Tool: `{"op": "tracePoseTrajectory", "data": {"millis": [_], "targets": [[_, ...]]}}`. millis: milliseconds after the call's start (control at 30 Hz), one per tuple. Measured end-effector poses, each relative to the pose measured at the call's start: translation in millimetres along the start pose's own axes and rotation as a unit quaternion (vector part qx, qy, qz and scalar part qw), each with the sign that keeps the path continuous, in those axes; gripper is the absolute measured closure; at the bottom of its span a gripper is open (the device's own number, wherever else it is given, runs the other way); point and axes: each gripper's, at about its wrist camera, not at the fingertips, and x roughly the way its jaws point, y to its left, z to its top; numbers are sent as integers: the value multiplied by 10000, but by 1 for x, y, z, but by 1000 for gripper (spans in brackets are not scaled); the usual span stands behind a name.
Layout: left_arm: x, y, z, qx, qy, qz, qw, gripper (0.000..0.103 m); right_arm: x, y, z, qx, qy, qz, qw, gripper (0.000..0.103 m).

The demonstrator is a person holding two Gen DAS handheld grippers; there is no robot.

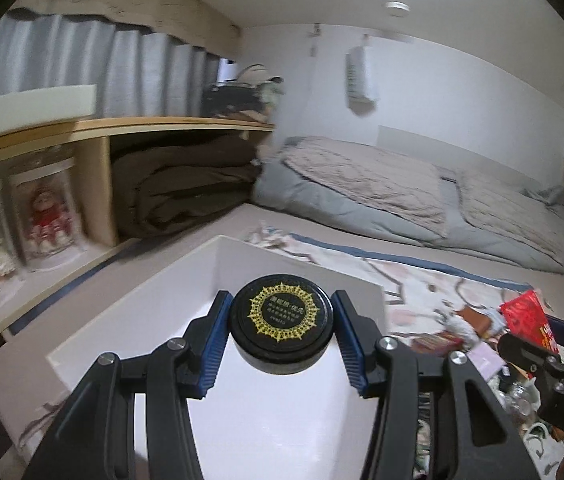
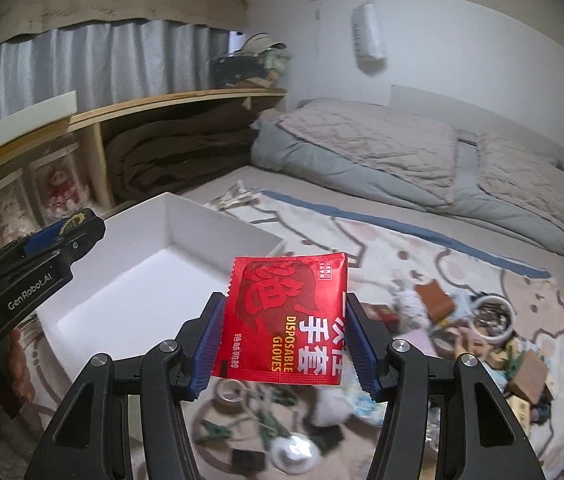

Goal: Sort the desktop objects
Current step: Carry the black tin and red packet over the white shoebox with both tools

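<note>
Bedroom surroundings frame both views: a wooden shelf (image 2: 170,100) along the left wall, a rumpled grey quilt (image 2: 422,160) at the back, and a patterned sheet (image 2: 382,248) spread over the bed, which serves as the work surface. On that sheet sits a white open box (image 1: 218,280), seemingly with nothing in it, and to its right lies a loose pile of clutter (image 2: 482,332) including a roll of tape (image 2: 492,318). Your left gripper (image 1: 281,336) is clamped on a round black tin (image 1: 281,326) with a gold sunburst lid, held level above the box's interior, the blue pads pressing its sides. Your right gripper (image 2: 284,332) is closed on a red packet of disposable gloves (image 2: 284,316), pinched by its edges and held in the air between the box and the clutter. The step in hand looks like depositing both items in the box. Lower the tin close to the box floor before you release it, so it lands flat and does not roll onto its rim. Bring the packet over the near wall and well inside before letting go, since a light, flat sachet held edgewise may flutter or catch the wall. Keep the two grippers apart so they do not collide over the box.
</note>
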Motion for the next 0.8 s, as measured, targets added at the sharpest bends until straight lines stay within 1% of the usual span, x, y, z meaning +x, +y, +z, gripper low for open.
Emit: {"op": "tracePoseTrajectory", "data": {"millis": [167,267,333,500,633,733,800], "targets": [[3,27,-2,-201,29,259,9995,53,13,32,6,-271,66,205,9994,45],[7,39,-5,-250,115,294,9992,53,22,50,4,-423,145,349,9984,45],[8,44,-7,-264,145,327,9990,53,28,58,4,-410,162,439,9981,45],[14,58,-11,-272,213,567,9978,53,45,76,4,-361,298,659,9967,45],[22,71,-17,-378,380,549,9971,53,53,88,4,-360,385,746,9958,45],[27,76,-21,-391,484,613,9962,53,57,95,3,-335,449,810,9951,45],[31,79,-24,-397,553,635,9957,53,60,99,3,-336,527,769,9951,45]]}}
